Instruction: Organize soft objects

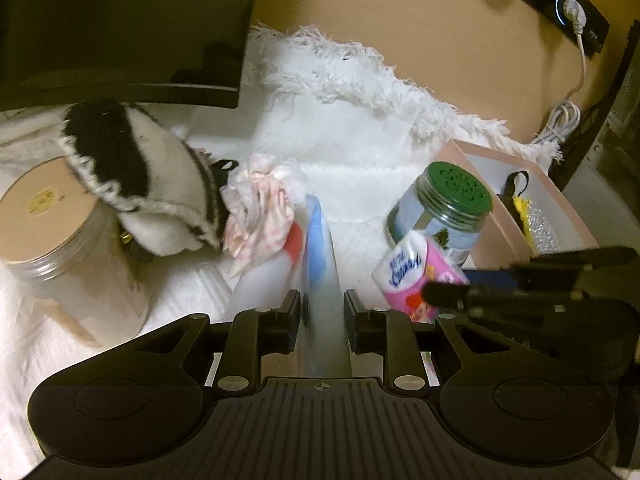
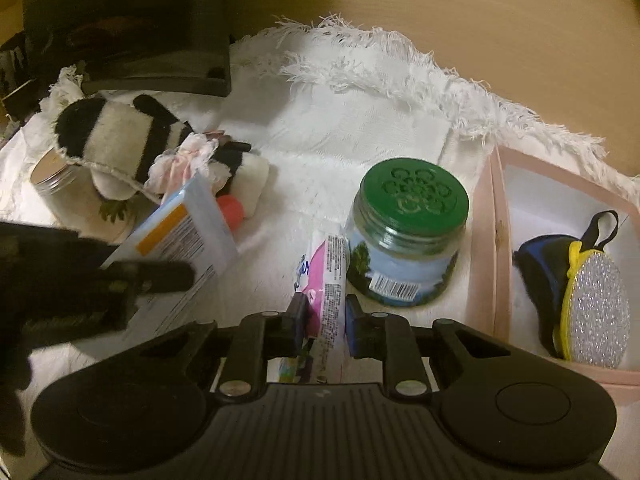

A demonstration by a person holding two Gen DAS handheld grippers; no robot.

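Note:
My left gripper (image 1: 322,312) is shut on a flat blue and white wipes packet (image 1: 320,248), held edge-on above the white cloth; the packet also shows in the right wrist view (image 2: 188,232). My right gripper (image 2: 326,316) is shut on a pink tissue pack (image 2: 326,280), also seen in the left wrist view (image 1: 416,276). A black and white plush toy (image 1: 136,176) and a pink and white scrunchie (image 1: 260,208) lie at the left. A pink box (image 2: 500,264) at the right holds a dark pouch (image 2: 540,276) and a glittery yellow-edged sponge (image 2: 596,316).
A glass jar with a green lid (image 2: 408,240) stands just left of the box. A metal-lidded jar (image 1: 52,232) stands far left. A red-capped tube (image 2: 232,208) lies by the plush. A dark monitor base (image 1: 120,32) is behind. A fringed white cloth (image 1: 360,152) covers the wooden table.

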